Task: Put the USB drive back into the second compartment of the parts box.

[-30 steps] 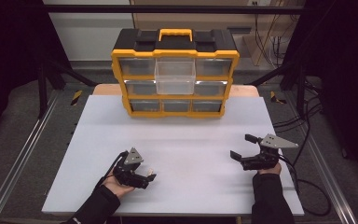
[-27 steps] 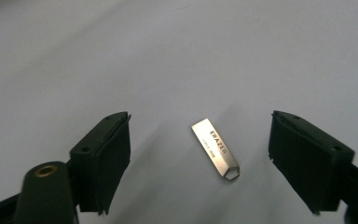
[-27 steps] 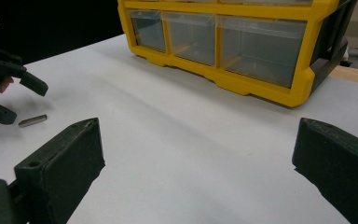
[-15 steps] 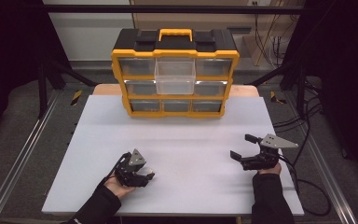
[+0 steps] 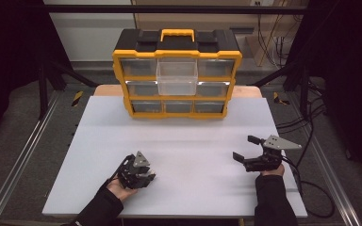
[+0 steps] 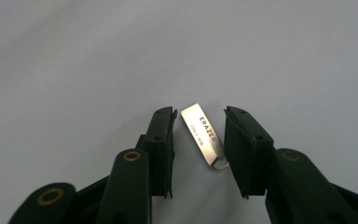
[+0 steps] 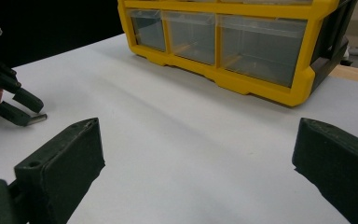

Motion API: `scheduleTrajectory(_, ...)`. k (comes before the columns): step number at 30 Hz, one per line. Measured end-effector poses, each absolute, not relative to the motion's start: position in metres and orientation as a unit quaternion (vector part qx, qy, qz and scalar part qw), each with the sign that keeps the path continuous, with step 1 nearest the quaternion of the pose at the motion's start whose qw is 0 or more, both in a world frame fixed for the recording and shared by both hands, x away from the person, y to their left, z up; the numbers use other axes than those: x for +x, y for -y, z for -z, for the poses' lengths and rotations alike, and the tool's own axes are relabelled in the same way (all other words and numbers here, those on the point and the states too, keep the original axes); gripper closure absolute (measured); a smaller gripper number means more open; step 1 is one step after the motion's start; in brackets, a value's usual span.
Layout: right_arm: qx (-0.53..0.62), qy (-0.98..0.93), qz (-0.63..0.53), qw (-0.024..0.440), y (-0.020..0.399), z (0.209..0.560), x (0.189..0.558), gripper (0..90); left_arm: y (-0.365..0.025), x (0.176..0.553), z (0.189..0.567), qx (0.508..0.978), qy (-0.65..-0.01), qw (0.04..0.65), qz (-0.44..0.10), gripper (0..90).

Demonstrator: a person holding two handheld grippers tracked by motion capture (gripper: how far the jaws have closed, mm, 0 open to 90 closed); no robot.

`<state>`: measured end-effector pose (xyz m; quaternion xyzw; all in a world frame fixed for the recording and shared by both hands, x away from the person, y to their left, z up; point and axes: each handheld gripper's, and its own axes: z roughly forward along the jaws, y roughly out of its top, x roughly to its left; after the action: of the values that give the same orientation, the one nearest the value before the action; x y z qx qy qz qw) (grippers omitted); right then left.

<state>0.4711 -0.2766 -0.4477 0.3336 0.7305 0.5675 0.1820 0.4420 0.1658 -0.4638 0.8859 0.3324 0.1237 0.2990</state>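
Two jaws of my left gripper (image 6: 198, 140) stand either side of a small silver USB flash drive (image 6: 203, 136) lying flat on the white table (image 5: 193, 141), at about seven o'clock from the table's middle in the high view. They have just been closing on the drive. In the left gripper view it lies slanted between the pads, its keyring loop end toward five o'clock just beside the right pad and its plain end toward eleven o'clock near the left pad; I cannot see either pad pressing on it yet, so I count the jaws as narrowly apart and holding nothing.

To do this well, I judge I should keep the hand low and steady and close slowly, so the slanted drive turns square between the pads rather than skidding out.

My right gripper (image 5: 252, 153) hovers at four o'clock, jaws wide apart and empty, pointing toward the yellow drawer organizer (image 5: 176, 73) at twelve o'clock.
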Motion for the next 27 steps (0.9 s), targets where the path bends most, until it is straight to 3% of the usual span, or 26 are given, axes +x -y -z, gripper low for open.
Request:
scheduleTrajectory(17,0.334,-0.730,-0.567,0.182,0.2767,0.4477,0.4712,2.1,-0.1655,0.4442,0.4628,0.883,-0.354,0.290,-0.106,78.0)
scheduleTrajectory(27,0.334,-0.731,-0.567,0.181,0.2766,0.4480,0.4717,2.1,-0.1662,0.4454,0.4635,0.881,-0.354,0.296,-0.103,74.8)
